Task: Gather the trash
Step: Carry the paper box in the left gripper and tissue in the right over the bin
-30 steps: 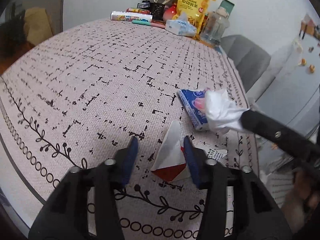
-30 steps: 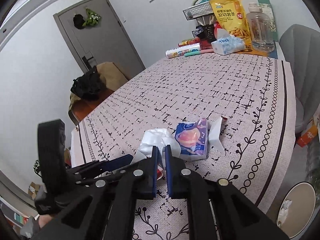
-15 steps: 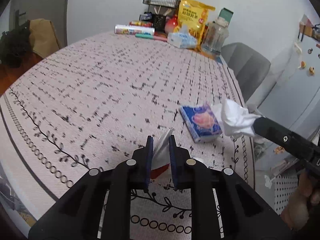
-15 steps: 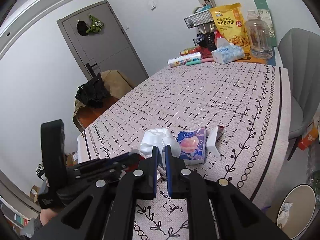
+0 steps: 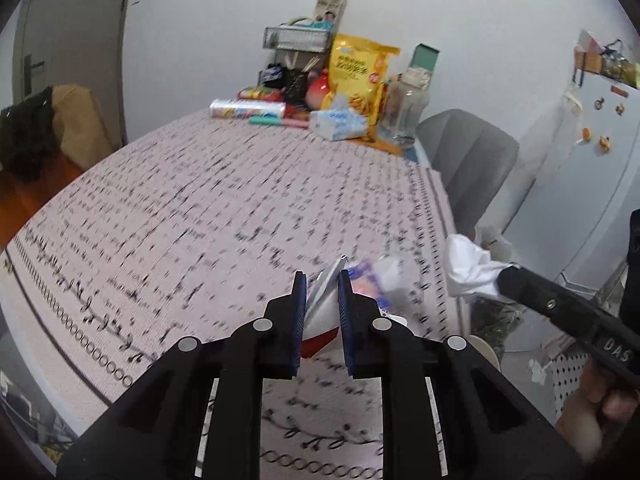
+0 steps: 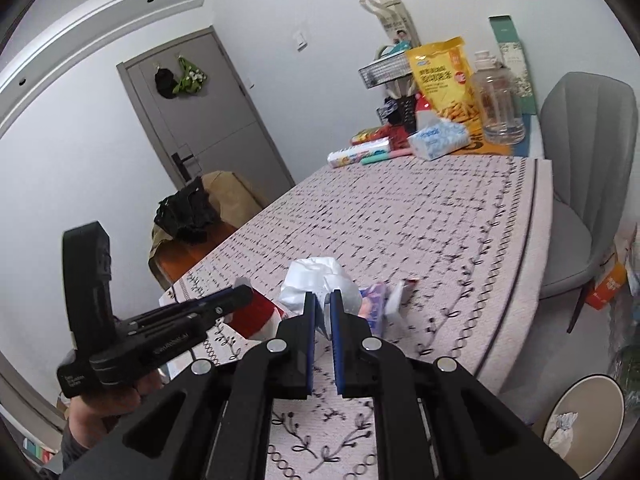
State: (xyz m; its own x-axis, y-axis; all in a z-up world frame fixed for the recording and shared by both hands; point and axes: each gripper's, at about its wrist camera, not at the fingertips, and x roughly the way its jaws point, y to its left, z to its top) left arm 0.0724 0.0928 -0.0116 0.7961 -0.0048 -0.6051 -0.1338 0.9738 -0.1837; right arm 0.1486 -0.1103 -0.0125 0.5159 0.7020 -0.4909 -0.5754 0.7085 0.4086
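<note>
The left claw (image 5: 322, 276) is pinching a red-and-white wrapper (image 5: 320, 320) between its blue pads, the jaws standing nearly closed with only the flattened packet filling the gap. The wrapper's silvery tip is poking up past the fingertips, and its red end is hanging below them, above the near edge of the counter (image 5: 200, 208).

The right claw (image 6: 322, 300) is gripping a crumpled white tissue (image 6: 316, 280), its jaws drawn in tight on the wad's lower folds. In the left view that tissue (image 5: 468, 268) is sitting at the tip of the right claw's dark finger, out past the counter's right edge.

Just beyond both claws a blue tissue pack (image 6: 374, 306) is lying on the patterned cloth, blurred in both views, and a small white scrap (image 6: 398, 296) with a red end is lying just beside it on the right.

At the far end of the counter a yellow snack bag (image 6: 444, 80) is standing near a clear jar (image 6: 498, 108), with a blue-and-white tissue packet (image 6: 438, 140) in front of them. A grey chair (image 6: 584, 184) is standing at the counter's right side. On the floor at lower right a round bin (image 6: 588, 412) is showing, with something white crumpled inside.
</note>
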